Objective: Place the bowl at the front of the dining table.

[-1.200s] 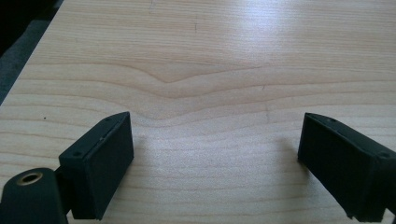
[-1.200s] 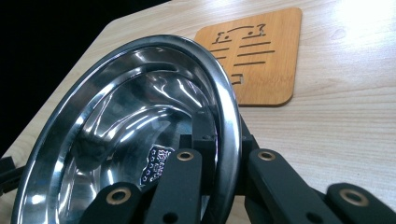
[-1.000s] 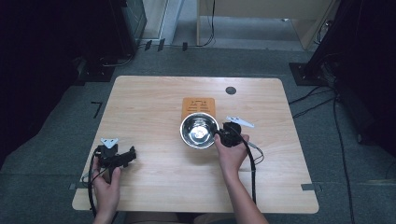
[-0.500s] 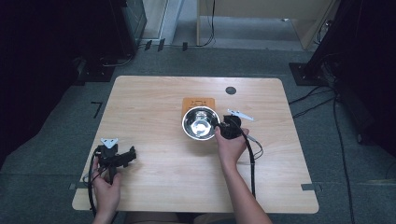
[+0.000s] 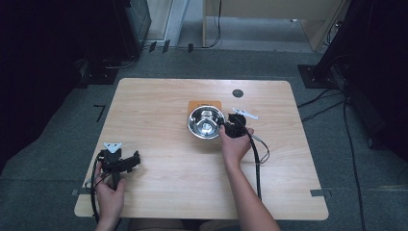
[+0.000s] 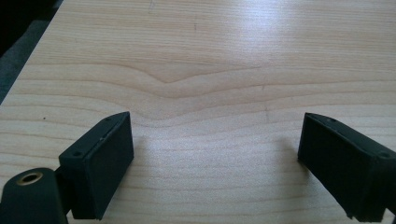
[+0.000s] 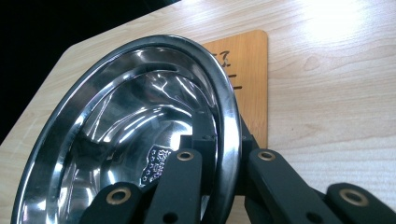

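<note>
Jaws of our left tool (image 5: 136,160) stand wide apart over bare wood near the counter's (image 5: 159,103) front left corner. Farther in, near the middle, our right tool (image 5: 225,128) pinches the rim of the steel bowl (image 5: 206,122), one jaw inside and one outside, beside an orange board (image 5: 204,103) toward the back edge.

Between my left hand-held gripper (image 5: 136,160) and the steel bowl (image 5: 206,122) the worktop (image 5: 159,110) lies bare, so I can pass there freely. The bowl, clamped by its rim in my right hand-held gripper (image 5: 225,127), blocks the middle and overlaps the orange-brown board (image 5: 198,104) just behind it. A small dark disc (image 5: 237,93) lies near the far edge, well apart. Ahead of my left jaws there is plain wood.
</note>
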